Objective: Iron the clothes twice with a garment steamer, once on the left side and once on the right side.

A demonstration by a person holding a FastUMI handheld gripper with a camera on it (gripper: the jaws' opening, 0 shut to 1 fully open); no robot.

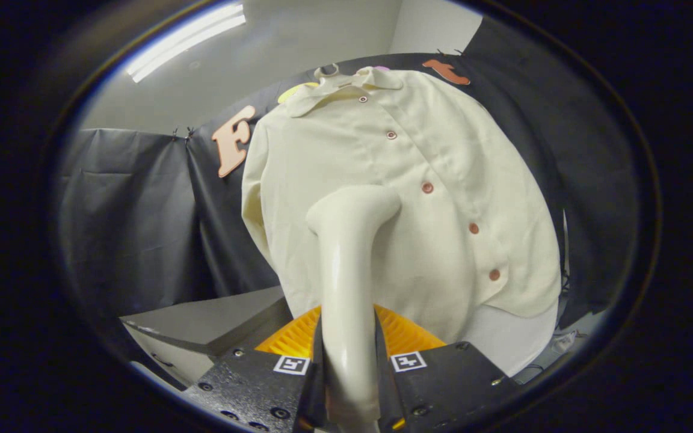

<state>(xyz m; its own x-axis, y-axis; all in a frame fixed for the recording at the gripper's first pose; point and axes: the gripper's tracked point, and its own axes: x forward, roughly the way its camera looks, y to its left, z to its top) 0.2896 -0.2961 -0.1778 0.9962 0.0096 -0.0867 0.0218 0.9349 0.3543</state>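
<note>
Gripper [346, 355] is clamped on the handle of the cream, glossy plastic garment steamer [346, 270]: both fingers press the handle from either side, so the gap is only as wide as the handle itself

Handle runs up from between the fingers, then bends at the top into a rounded head that points toward the shirt

The steamer head sits over the lower middle of the cream button-front collared shirt [406, 198], just beside the button row on the side nearer the shirt's sleeve. Can't tell from this view whether the head touches the fabric or hangs just off it

Shirt hangs on a pale hanger hook [326, 71] at the collar, front facing the camera, tilted in the fisheye view. Five small reddish-brown buttons [427, 187] run down the placket from collar toward the hem. One sleeve hangs along the side of the shirt near the black cloth booth wall [136, 216]. Fabric looks mostly smooth, with soft folds near the placket and shoulder

Behind the fingers, an orange ribbed part [298, 337] of the gripper body shows on both sides of the handle, and two small square black-and-white marker tags [292, 364] sit on the finger blocks

A grey flat surface [202, 325] lies below the shirt hem, beyond the fingers. White ceiling with a long strip light [187, 39] above the booth wall
</note>
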